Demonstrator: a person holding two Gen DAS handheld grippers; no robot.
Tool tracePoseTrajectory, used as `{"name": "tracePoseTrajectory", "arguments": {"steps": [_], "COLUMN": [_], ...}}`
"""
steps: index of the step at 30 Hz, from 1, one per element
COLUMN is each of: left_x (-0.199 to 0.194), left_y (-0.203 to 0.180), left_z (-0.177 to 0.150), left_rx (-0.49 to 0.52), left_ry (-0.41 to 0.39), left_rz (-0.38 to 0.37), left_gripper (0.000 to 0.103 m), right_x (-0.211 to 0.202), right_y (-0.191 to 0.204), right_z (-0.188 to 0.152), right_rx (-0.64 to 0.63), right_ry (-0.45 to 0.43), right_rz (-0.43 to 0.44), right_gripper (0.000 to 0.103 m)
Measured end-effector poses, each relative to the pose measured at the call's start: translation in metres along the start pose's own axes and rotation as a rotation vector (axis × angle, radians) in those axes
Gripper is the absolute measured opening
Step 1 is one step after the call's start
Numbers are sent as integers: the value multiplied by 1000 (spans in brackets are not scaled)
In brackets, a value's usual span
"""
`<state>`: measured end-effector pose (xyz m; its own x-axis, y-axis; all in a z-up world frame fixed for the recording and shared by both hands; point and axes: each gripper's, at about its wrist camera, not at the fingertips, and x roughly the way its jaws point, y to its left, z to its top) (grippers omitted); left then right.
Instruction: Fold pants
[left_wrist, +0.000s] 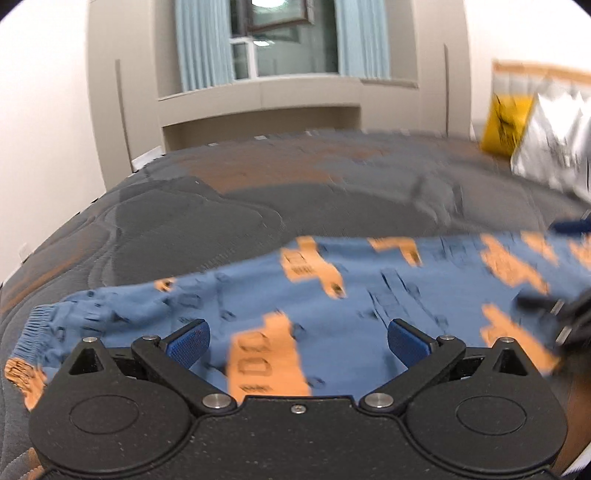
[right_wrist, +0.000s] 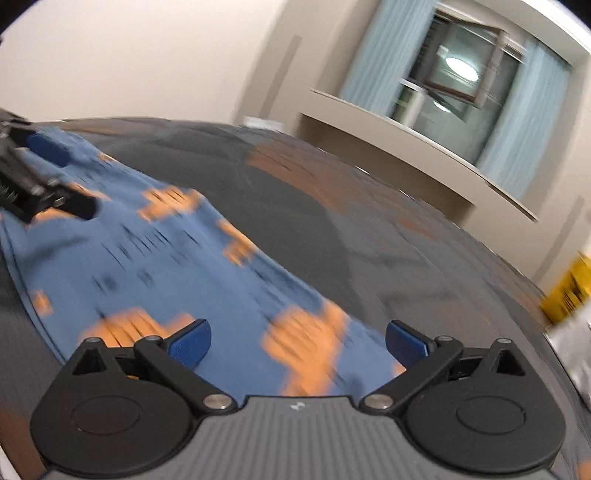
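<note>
pants (left_wrist: 332, 295) lie spread on the bed (left_wrist: 258, 206), blue cloth with orange blocks printed on it, stretched sideways across the dark quilted cover. in the left wrist view the ribbed elastic band sits at the far left of the cloth, bunched a little, while the rest runs off toward the right edge of the picture. the garment looks fairly flat (both views are smeared by motion, so small creases cannot be read), which would suit a fold: flat cloth gives clean edges to pinch.

the left claw (left_wrist: 297, 341) hangs just above the cloth with its blue pads wide apart and nothing between them. the right claw (right_wrist: 297, 341) is likewise spread wide and empty, over the end of the pants nearest its own camera. each claw shows up in the other's view as a dark shape at the picture's edge, so the two stand at opposite ends of the garment, probably so that each can take its own end and carry it over evenly.

judging from the lie of the cloth, no fold shows clearly yet; the likely step in hand is lining up for a grip on the edges. a yellow bag (left_wrist: 506, 125) and a silvery packet (left_wrist: 554, 147) sit at the far side of the bed, well apart from the pants.
</note>
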<state>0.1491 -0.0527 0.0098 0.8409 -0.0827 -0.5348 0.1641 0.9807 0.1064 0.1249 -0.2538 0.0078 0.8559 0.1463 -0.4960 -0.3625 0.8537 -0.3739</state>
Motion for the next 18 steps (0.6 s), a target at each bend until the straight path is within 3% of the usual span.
{"name": "tracePoseTrajectory", "arguments": {"steps": [2, 6, 10, 14, 18], "left_x": [1, -4, -8, -8, 6], "left_y": [-7, 2, 2, -27, -72], "left_z": [-7, -12, -3, 14, 33], "left_rx": [32, -17, -40, -24, 28], "left_ry": [19, 37, 42, -2, -18], "left_rz": [34, 61, 100, 43, -65], "left_gripper": [102, 102, 102, 102, 102], "right_x": [-8, -26, -44, -75, -92], "right_y": [-22, -66, -98, -124, -136], "right_z": [-20, -55, -81, -101, -124], "right_rx": [41, 142, 172, 348, 533], "right_ry": [16, 17, 27, -63, -91], "right_rz": [-69, -169, -361, -306, -257], "right_gripper": [103, 103, 103, 103, 103]}}
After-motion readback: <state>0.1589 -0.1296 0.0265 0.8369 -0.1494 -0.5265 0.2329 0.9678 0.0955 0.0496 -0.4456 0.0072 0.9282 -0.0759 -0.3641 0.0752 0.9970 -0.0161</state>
